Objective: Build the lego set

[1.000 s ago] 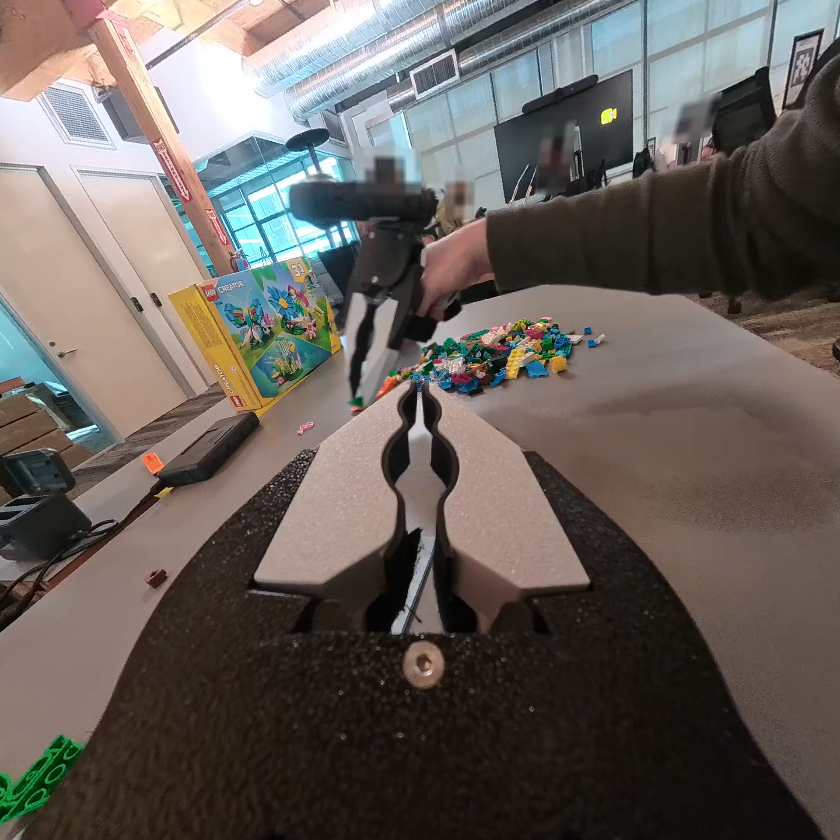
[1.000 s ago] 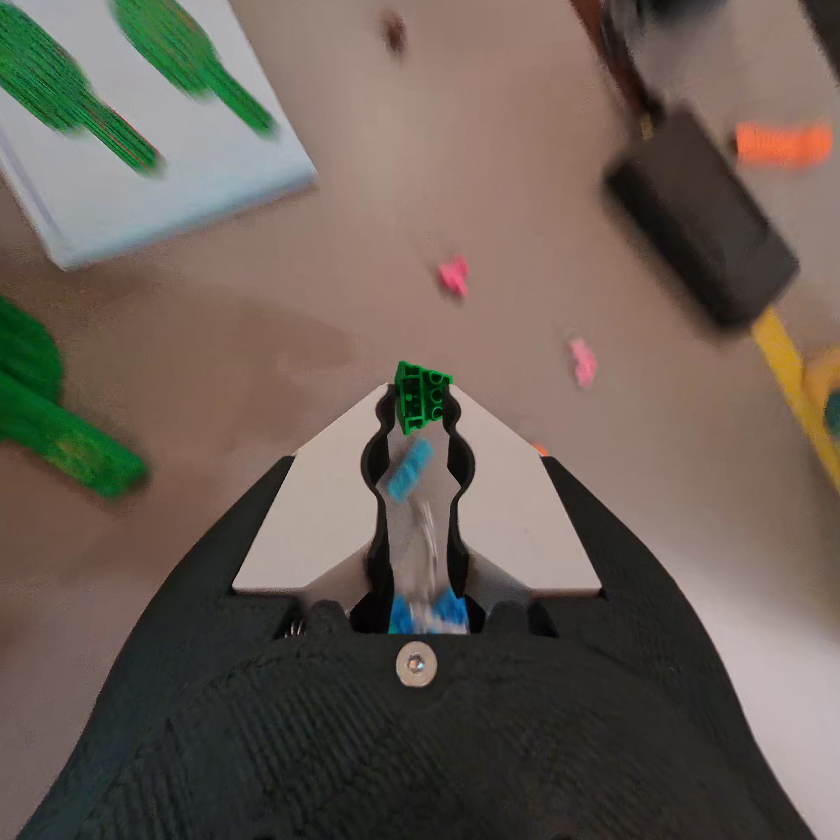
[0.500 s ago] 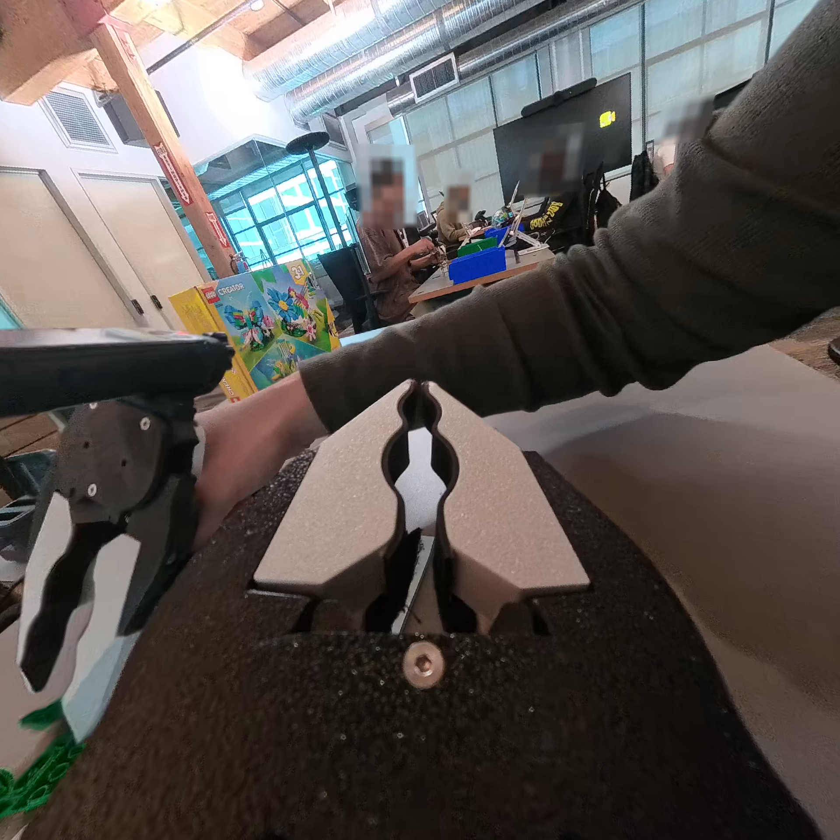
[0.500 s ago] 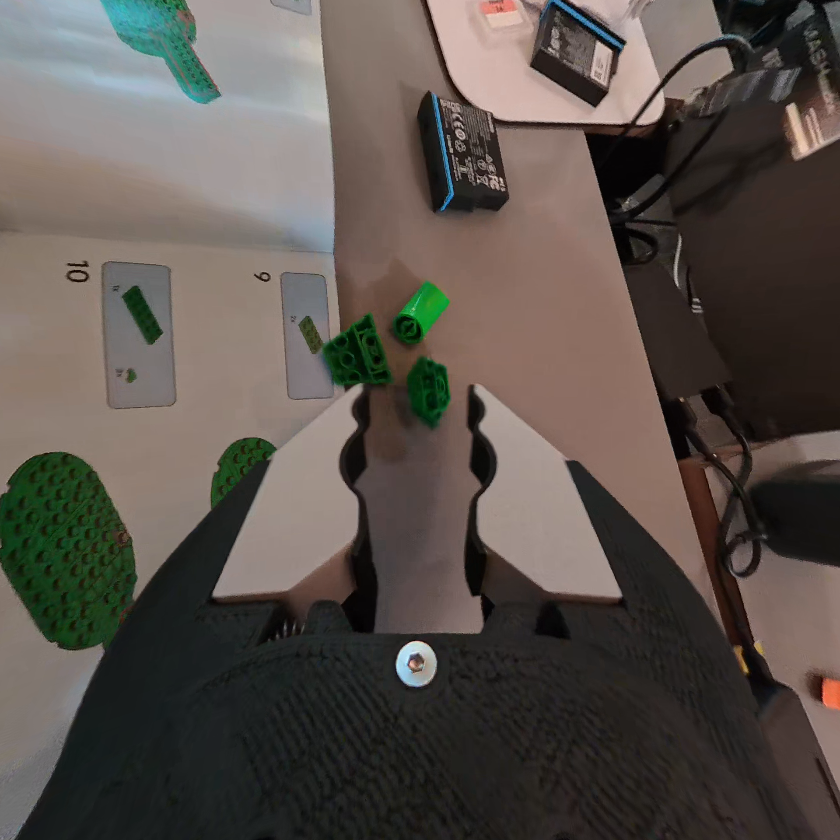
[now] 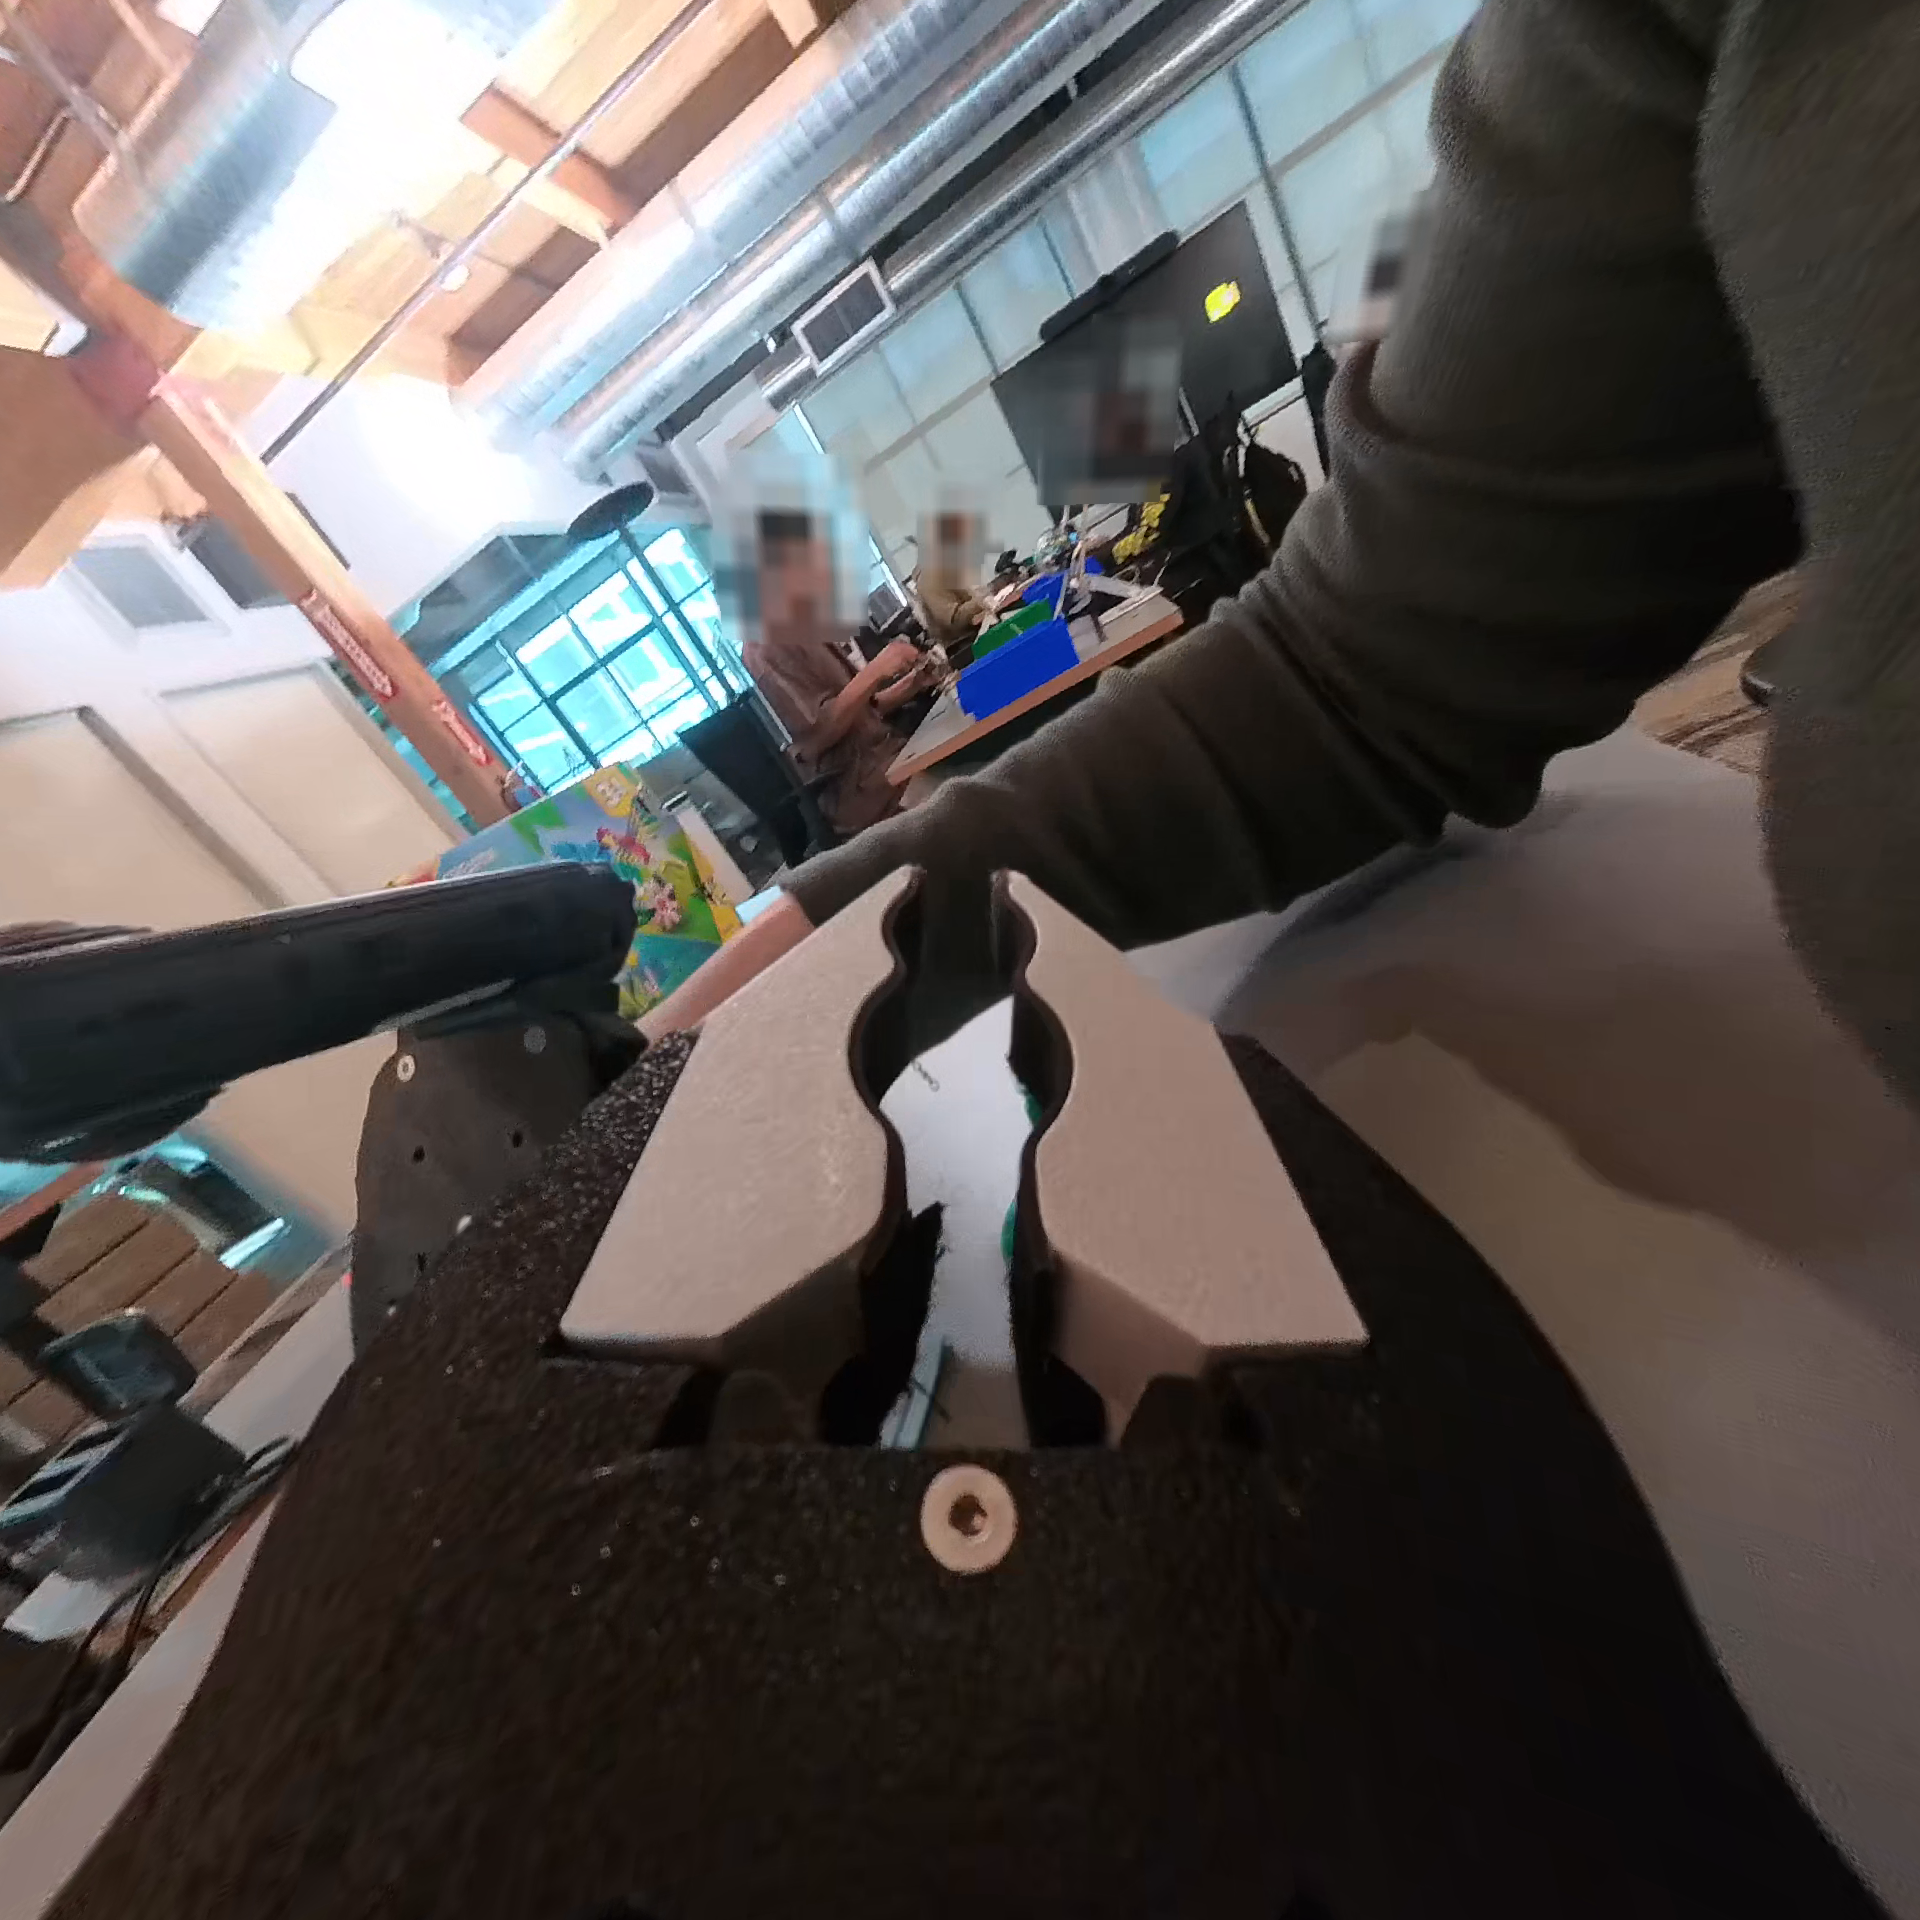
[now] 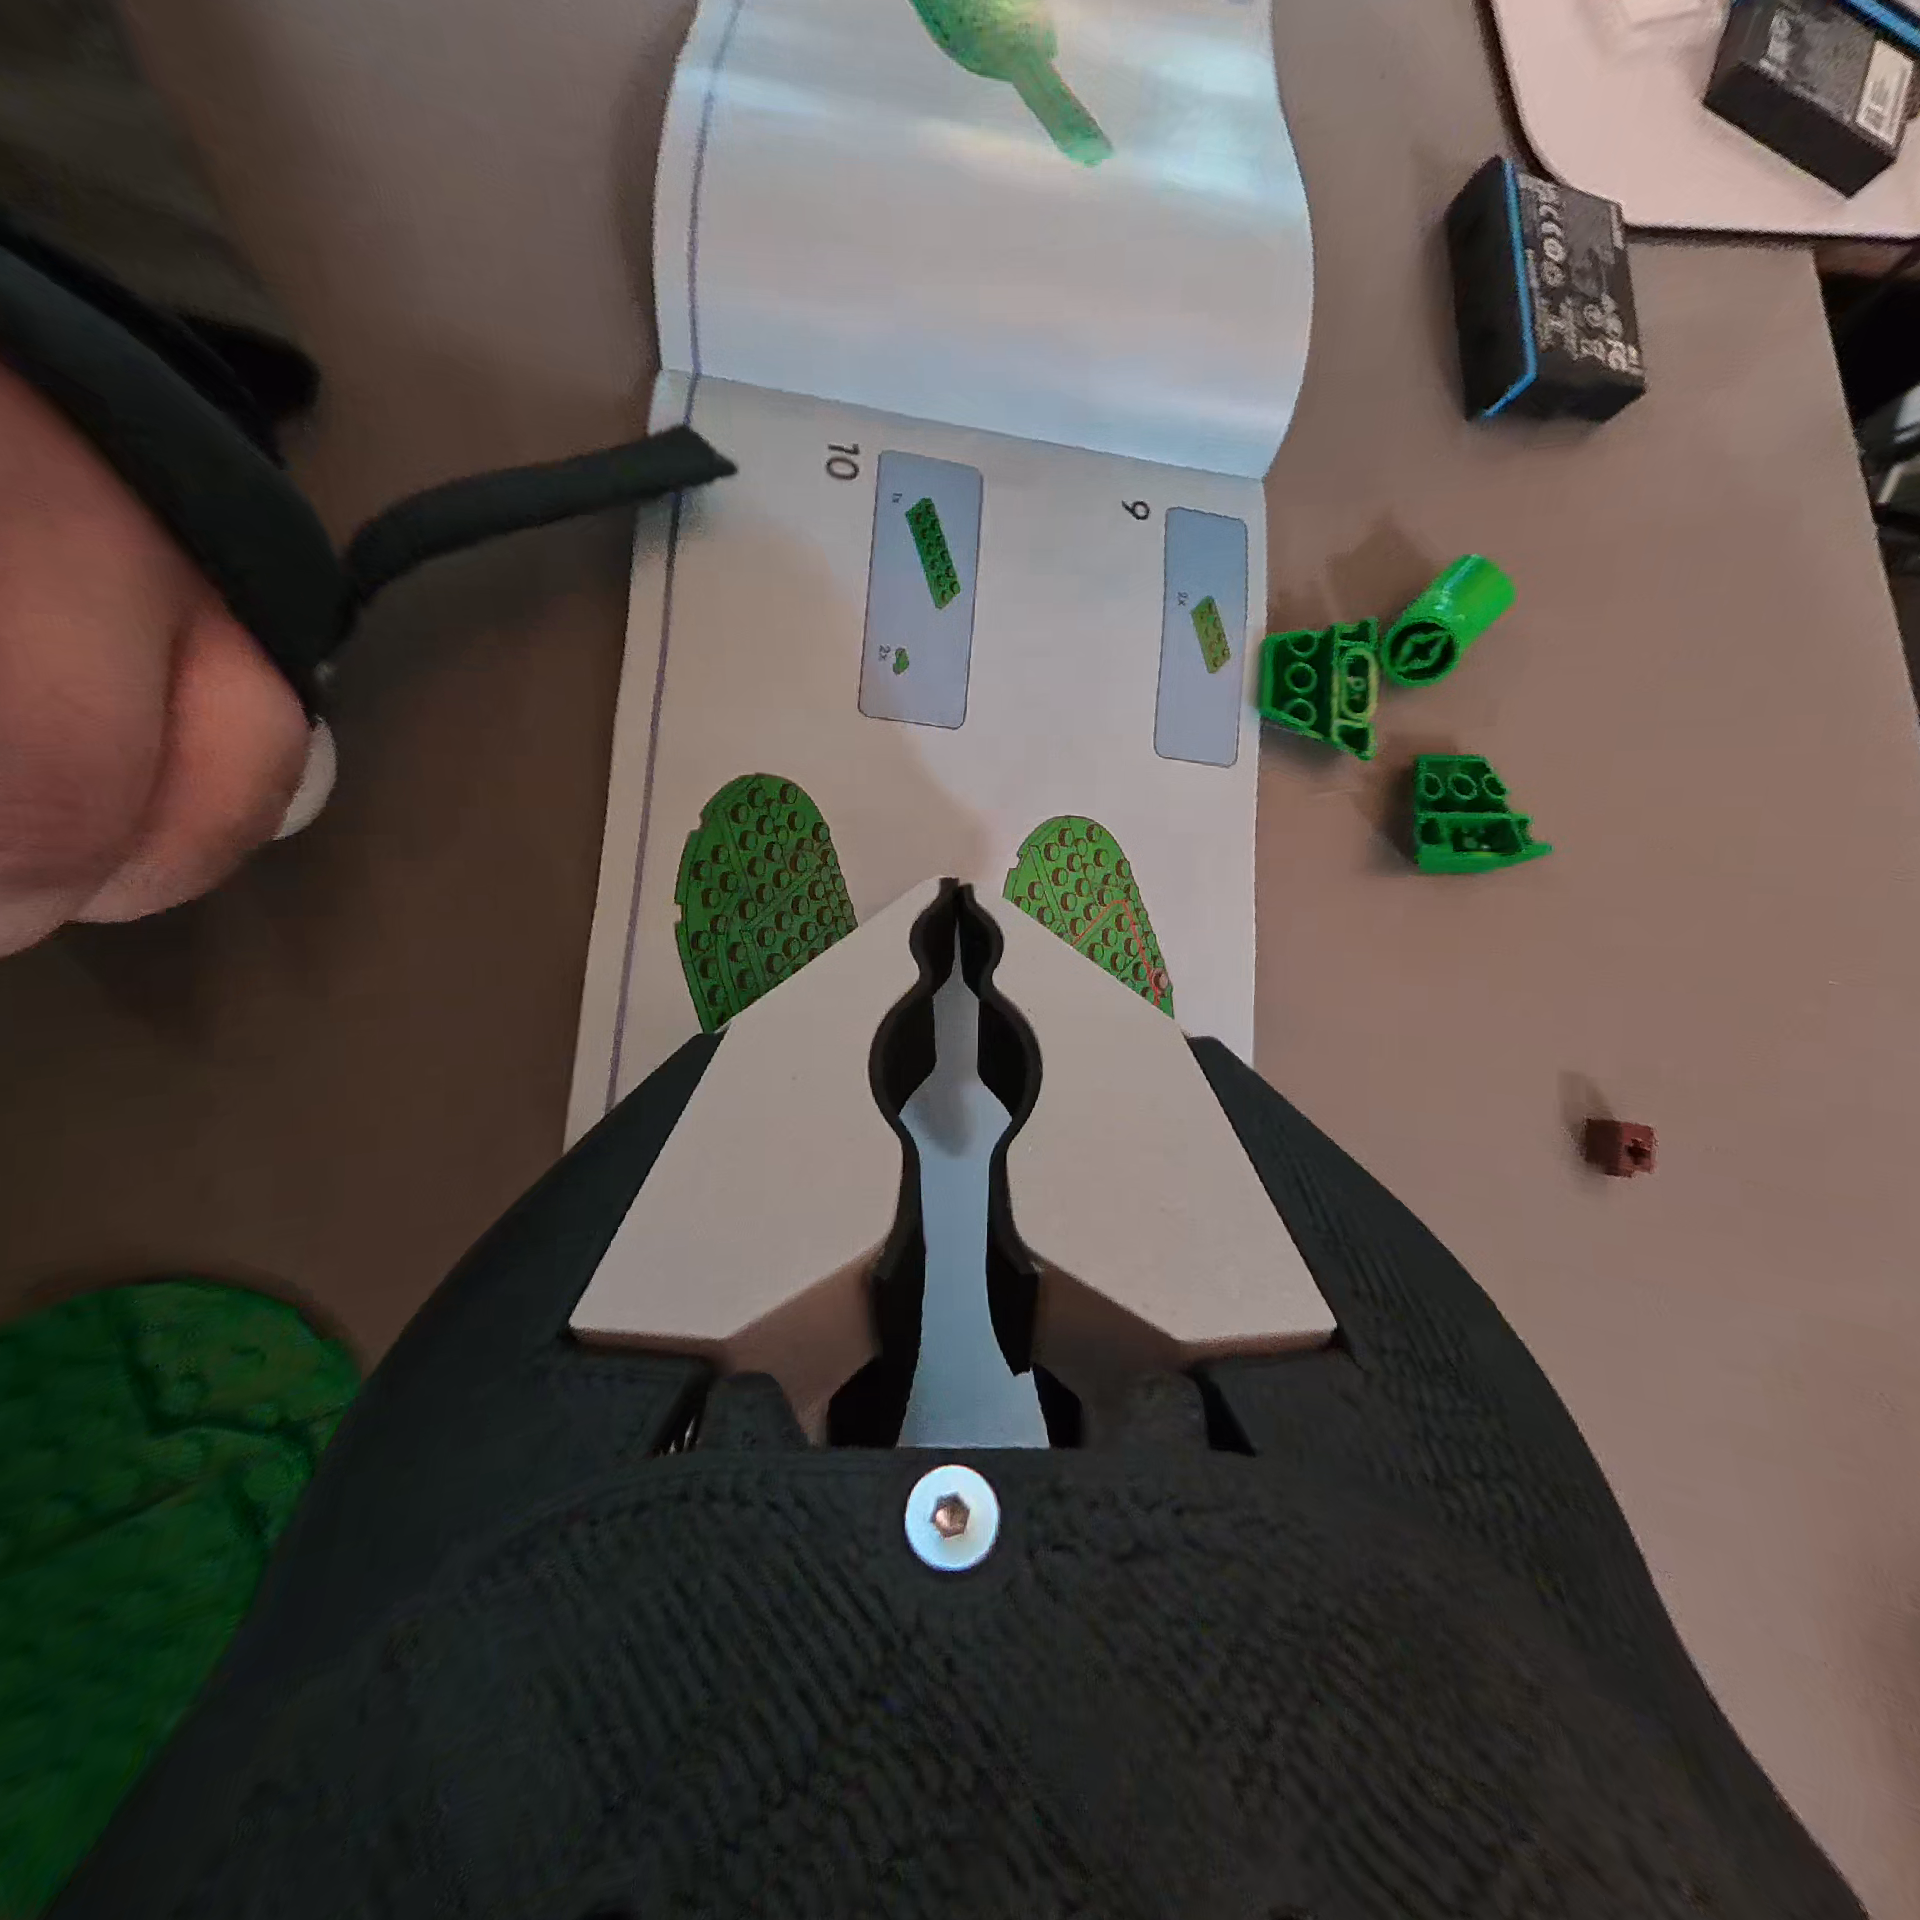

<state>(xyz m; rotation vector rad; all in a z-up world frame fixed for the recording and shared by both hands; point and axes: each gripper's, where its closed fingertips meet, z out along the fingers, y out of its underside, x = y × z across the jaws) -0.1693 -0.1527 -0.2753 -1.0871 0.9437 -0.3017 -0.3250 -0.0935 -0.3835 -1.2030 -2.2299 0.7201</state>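
My right gripper (image 6: 951,891) is shut with its tips touching and nothing between them, hovering over the open instruction booklet (image 6: 987,675). Two green sloped bricks (image 6: 1317,686) (image 6: 1470,816) and a green cylinder (image 6: 1449,623) lie on the table just right of the booklet. A large green plate (image 6: 135,1475) lies at the lower left, blurred. My left gripper (image 5: 958,899) is open by a small gap and empty, raised and tilted above the table. The right gripper's black body (image 5: 468,1122) is close on its left in the left wrist view, and a grey sleeve (image 5: 1299,727) crosses behind.
A small brown brick (image 6: 1621,1146) lies at the right. A black battery block (image 6: 1548,301) sits at the upper right near the table edge. A hand with a black strap (image 6: 125,675) is at the left. The lego box (image 5: 623,862) stands farther back. The grippers' ends are close to 20 cm from one another. From the left gripper's tips to the large green plate (image 6: 135,1475) is close to 10 cm. The green cylinder (image 6: 1449,623) is about 12 cm from my right fingertips.
My right gripper carried a green sloped brick, opened and left it beside the other green pieces, then moved left over the booklet and shut on nothing. My left gripper opened slightly and tilted.
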